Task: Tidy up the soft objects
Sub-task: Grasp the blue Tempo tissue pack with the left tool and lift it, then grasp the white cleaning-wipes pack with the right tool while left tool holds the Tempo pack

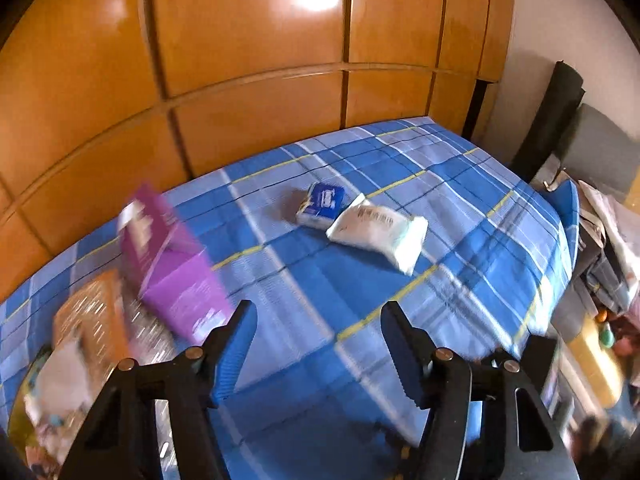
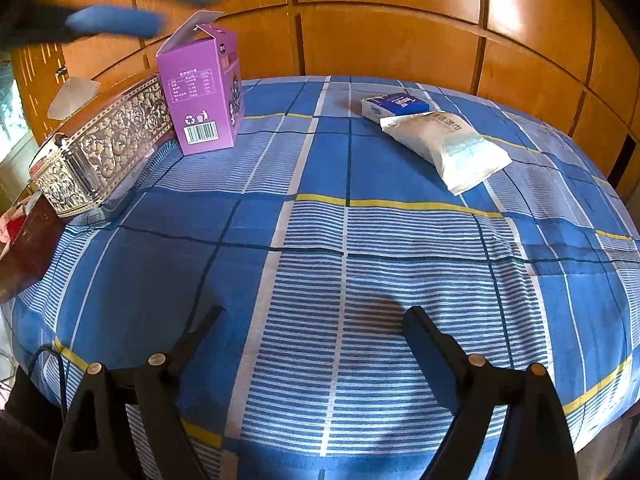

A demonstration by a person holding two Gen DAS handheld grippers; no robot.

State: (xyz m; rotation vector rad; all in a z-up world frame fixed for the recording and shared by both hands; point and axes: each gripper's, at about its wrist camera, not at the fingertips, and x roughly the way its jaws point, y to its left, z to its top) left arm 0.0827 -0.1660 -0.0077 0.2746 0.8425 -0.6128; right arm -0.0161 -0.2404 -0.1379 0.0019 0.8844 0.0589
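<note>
Orange wooden wardrobe panels behind bed with blue plaid cover. Far right on cover: small blue-white tissue pack touching white soft wipes pouch. Far left: upright purple cardboard box beside ornate silver tissue box. Left tongs partly spread, empty, above cover. Right tongs spread wide, empty, nothing touched.

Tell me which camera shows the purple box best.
The right wrist view: the purple box stands upright and sharp there, its barcode and label panel showing, beside the ornate silver box. The left wrist view also catches it, but smeared by motion blur near the left edge.
</note>
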